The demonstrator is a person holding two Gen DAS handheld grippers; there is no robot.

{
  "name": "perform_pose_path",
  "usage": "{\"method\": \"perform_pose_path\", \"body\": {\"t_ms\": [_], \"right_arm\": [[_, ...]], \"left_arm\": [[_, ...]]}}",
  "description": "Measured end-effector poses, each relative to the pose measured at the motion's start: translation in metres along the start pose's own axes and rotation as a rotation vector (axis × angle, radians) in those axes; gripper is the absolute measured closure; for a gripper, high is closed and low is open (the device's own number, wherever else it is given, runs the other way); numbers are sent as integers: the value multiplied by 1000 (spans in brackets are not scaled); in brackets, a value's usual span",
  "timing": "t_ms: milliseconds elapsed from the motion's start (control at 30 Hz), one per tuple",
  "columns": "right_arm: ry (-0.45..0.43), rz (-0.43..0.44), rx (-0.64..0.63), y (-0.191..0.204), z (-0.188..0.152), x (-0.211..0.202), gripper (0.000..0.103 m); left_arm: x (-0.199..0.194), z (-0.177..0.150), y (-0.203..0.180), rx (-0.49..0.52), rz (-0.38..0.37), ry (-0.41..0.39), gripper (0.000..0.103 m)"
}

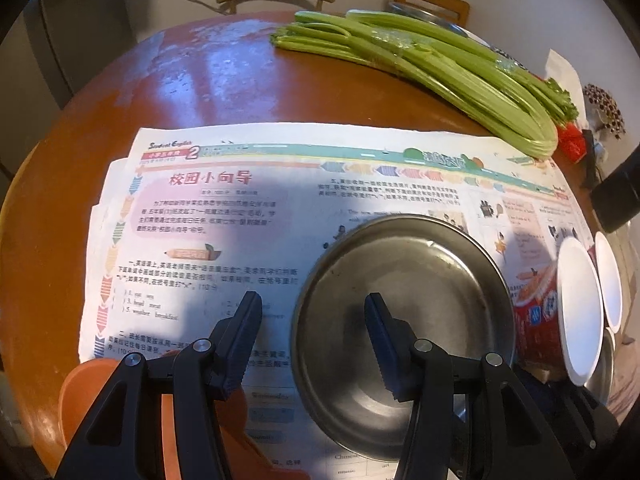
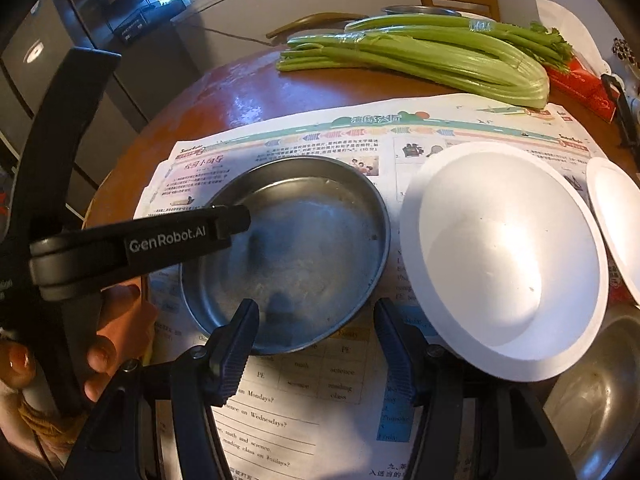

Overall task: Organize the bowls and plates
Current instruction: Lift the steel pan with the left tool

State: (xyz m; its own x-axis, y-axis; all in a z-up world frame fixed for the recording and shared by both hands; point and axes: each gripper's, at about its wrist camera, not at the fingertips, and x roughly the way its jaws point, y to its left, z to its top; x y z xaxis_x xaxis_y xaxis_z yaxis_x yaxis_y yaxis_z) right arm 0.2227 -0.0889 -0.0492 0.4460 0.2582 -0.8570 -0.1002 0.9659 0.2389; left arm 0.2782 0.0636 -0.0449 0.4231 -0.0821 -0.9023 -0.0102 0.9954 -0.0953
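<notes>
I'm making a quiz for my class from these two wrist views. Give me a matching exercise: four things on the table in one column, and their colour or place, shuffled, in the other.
Things:
1. metal plate
2. white bowl
3. celery
4. newspaper

Descriptions:
A. green, at the far side of the table
B. printed, spread flat under the dishes
C. silvery, straddled by the open left gripper
D. tilted, right of the metal plate in the right wrist view

Pairs: 1-C, 2-D, 3-A, 4-B
</notes>
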Motion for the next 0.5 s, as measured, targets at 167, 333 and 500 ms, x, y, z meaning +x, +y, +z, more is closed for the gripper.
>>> {"method": "perform_pose_path", "body": {"t_ms": [167, 333, 500], "right_arm": [[-6, -21, -55, 8, -1, 3, 43], [-7, -50, -105, 15, -2, 4, 42], [-9, -31, -116, 13, -2, 3, 42]], "left_arm": [[-1, -4, -10, 38, -6, -6, 51], [2, -5, -20, 75, 38, -8, 51], [-1, -6, -16, 51, 25, 3, 51]]}}
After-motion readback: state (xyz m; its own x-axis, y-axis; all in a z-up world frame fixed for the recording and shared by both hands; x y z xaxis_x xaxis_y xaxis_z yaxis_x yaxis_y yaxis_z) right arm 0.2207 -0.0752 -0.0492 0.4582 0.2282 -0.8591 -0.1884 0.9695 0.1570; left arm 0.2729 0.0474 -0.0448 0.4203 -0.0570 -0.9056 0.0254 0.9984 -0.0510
